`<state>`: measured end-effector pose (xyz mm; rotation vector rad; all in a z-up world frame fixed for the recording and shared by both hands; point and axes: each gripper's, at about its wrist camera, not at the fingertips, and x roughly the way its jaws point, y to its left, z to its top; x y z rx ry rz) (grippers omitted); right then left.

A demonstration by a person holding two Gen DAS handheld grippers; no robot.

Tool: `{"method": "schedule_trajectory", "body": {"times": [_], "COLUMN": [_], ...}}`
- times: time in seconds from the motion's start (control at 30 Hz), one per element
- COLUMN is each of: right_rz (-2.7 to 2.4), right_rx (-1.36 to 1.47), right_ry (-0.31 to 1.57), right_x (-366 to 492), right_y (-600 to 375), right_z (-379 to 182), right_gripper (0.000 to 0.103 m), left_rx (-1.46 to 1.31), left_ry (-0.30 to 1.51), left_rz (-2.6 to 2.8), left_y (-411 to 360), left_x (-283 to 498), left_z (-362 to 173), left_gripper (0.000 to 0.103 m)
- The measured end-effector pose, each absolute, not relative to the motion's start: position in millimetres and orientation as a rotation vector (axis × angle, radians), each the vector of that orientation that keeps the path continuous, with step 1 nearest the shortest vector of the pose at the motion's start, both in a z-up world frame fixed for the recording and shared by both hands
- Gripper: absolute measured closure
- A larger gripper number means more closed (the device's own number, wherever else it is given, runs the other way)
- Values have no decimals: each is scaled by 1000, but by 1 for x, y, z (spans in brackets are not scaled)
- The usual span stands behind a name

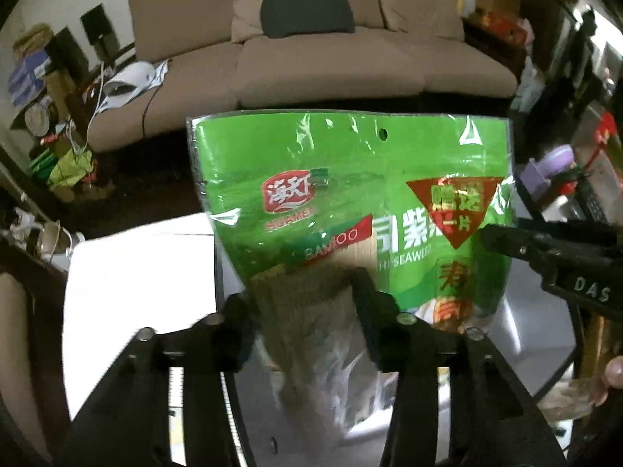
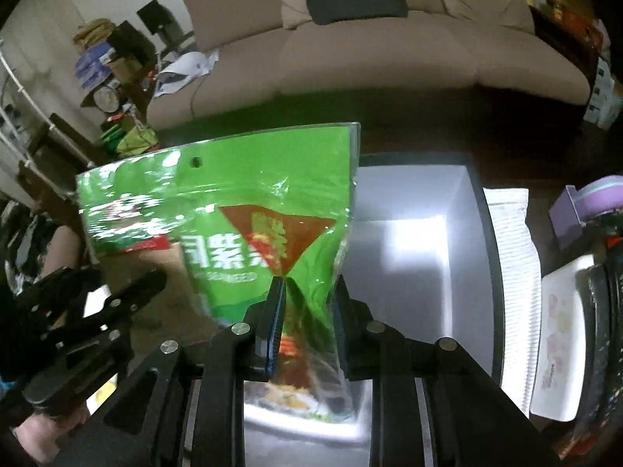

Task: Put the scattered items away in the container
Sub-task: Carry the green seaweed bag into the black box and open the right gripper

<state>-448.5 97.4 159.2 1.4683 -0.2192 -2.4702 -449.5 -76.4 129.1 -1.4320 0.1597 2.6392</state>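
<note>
A green seaweed packet (image 1: 350, 210) with a bamboo mat inside is held upright in the air. My left gripper (image 1: 303, 303) is shut on its lower left part. My right gripper (image 2: 307, 311) is shut on its lower right part; the packet fills the middle of the right wrist view (image 2: 241, 210). The right gripper's finger (image 1: 545, 249) reaches in from the right in the left wrist view. The left gripper (image 2: 97, 303) shows at the left in the right wrist view. A white box with a dark rim (image 2: 483, 233) lies open below and behind the packet.
A beige sofa (image 1: 311, 66) with a dark cushion (image 1: 307, 9) stands beyond. A white padded sheet (image 2: 514, 241), a white tray (image 2: 560, 350) and a purple tape holder (image 2: 588, 202) lie right of the box. Cluttered shelves (image 1: 43, 89) stand at the left.
</note>
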Motion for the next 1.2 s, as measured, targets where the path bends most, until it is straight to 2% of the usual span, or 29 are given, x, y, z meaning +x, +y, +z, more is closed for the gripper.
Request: {"method": "schedule_trajectory", "body": {"times": [0.27,0.47,0.83,0.97,1.07,1.17,1.2], "right_rz": [-2454,-2452,-2327,-2379,-2427,-2460,-2471], "right_rx": [1511,1494,1748,1719,1678,1632,1618], "right_ry": [-212,-139,-49,-68,-102,-156,-166], "right_x": [-446,-450,-451,-448,-441,-430,-426], "right_y": [105,88,67,73,82,88,88], "right_z": [137,138,84,93,113,136,143], "right_gripper": [80,80,80,79,75,50,37], "left_rx": [-1482,-1501,-1438,-1435,-1444,-1423,-1408], "left_ry": [147,114,17,0,-22,-70,-78], "left_rz": [2629,2629,2678,2686,2689,2687,2692], "left_y": [-82,-90,-119,-128,-131,-132,-132], "left_x": [-453,-455,-449,-440,-429,-413,-406], "left_z": [111,110,144,144,145,153,157], "left_gripper": [54,57,55,52,47,31,24]}}
